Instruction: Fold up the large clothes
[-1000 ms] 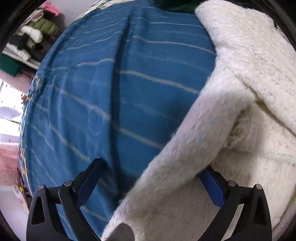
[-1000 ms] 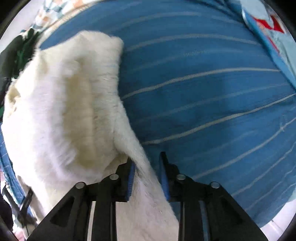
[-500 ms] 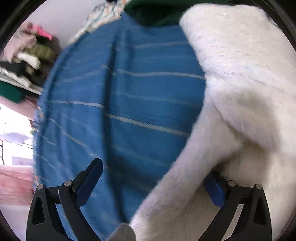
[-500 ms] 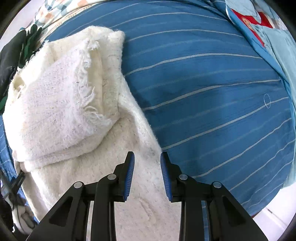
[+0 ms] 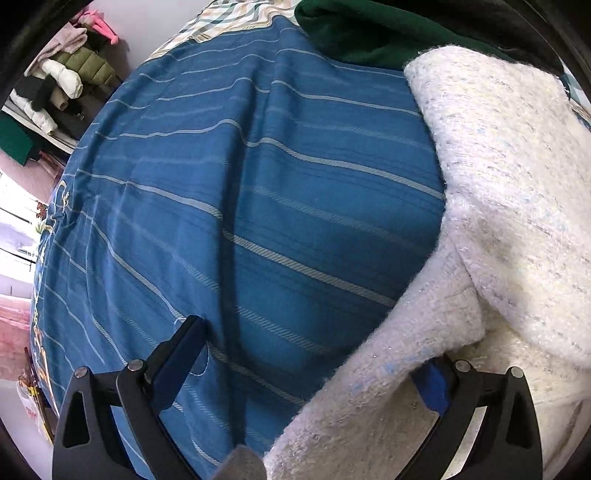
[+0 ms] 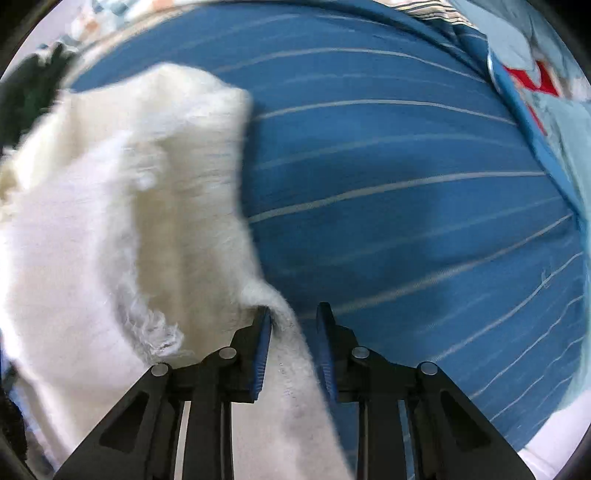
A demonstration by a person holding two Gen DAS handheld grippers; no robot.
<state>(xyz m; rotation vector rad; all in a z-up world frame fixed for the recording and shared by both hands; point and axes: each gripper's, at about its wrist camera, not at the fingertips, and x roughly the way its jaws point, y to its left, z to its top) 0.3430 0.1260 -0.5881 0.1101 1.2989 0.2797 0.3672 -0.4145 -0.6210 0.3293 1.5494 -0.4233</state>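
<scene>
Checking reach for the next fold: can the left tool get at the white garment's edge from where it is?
Probably yes. The left tool stands wide open over the blue striped bedspread, and the white garment already lies between its fingers near the right one. Nothing covers that edge, and the dark green clothing lies well beyond.

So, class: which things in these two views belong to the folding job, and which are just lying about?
Belong to the job:
white fuzzy garment
left gripper, open
right gripper, garment edge between its fingers, which have just been closing
blue striped bedcover, the work surface

Lying about:
dark green garment
jackets on a shelf
</scene>
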